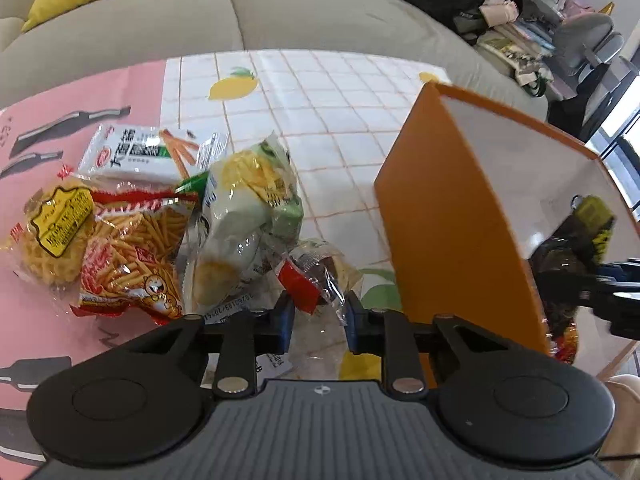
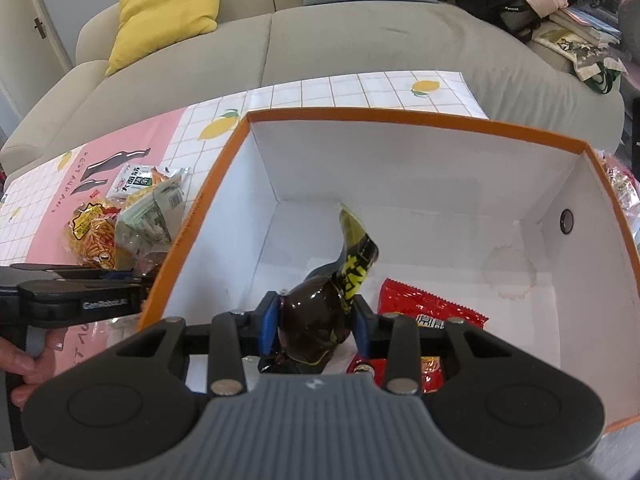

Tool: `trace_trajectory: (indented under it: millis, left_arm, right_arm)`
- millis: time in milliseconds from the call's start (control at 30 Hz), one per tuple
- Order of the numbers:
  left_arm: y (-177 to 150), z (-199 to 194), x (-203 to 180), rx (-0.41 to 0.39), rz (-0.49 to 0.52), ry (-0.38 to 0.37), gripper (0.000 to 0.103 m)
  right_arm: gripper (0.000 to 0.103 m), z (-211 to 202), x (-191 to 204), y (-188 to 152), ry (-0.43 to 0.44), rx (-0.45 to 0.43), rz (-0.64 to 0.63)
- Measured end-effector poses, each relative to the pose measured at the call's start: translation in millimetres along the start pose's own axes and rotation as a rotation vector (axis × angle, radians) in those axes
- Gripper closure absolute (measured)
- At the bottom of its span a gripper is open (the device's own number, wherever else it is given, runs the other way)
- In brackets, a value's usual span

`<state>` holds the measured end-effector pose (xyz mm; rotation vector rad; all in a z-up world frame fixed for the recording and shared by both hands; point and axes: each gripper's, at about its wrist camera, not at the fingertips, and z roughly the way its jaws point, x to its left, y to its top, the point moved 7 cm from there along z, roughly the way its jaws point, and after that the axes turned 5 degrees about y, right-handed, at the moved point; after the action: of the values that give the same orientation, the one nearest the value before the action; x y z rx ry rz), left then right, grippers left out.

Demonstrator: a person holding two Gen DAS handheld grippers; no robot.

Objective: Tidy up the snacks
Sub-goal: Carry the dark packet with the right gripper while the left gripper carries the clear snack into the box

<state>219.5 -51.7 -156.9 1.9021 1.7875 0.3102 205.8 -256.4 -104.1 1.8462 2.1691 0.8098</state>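
Note:
An orange box [image 2: 208,196] with white inner walls stands on the table; it shows at the right of the left wrist view [image 1: 448,216]. My right gripper [image 2: 316,326] is inside the box, shut on a black and yellow snack packet [image 2: 320,316]. A red packet [image 2: 424,304] lies on the box floor beside it. My left gripper [image 1: 318,316] is low over the snack pile left of the box, its jaws around a clear packet with a red label [image 1: 308,280], slightly apart. The pile holds a stick-snack bag [image 1: 136,248], a noodle-cake packet [image 1: 56,228], a white packet [image 1: 148,152] and a green-white packet [image 1: 248,200].
The table has a white grid cloth with lemons [image 1: 320,112] and a pink mat [image 1: 80,96] under the pile. A grey sofa [image 2: 320,52] with yellow [image 2: 168,12] and blue cushions stands behind. Bags and clutter [image 1: 500,4] lie at the far right.

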Motion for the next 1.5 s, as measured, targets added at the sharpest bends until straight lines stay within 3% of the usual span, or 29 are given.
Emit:
trace_trajectory:
  millis: [333,567,767,967,1233,1500]
  left_arm:
    - [33.7,-52.0,-32.6,-0.109,0.058,-0.101,0.08]
    - [67.5,-75.4,-73.8,-0.166,0.191,-0.176,0.08]
    - [78.0,-46.4,-117.8,-0.05,0.431,-0.2,0.08]
    - [76.5,-3.0,-138.0,0.096,0.615,-0.125,0.081]
    - [72.8,31.0,-137.5,0.256,0.711,-0.029,0.081]
    - [69.1,40.9,-140.1,0.311,0.761,0.026,0.08]
  right_arm:
    - [0.066,9.9,-16.1,9.6,0.061,0.064,0.017]
    - [0.066,14.5,-23.2,27.3,0.092,0.085,-0.01]
    - [0.066,20.7,-32.6,44.5,0.14,0.117,-0.058]
    - [0.066,43.4,-41.3,48.5,0.171,0.218,-0.12]
    - [0.064,69.5,-37.3,46.4,0.2,0.293,-0.176]
    - [0.059,83.7,-38.0,39.5,0.194,0.322,-0.189]
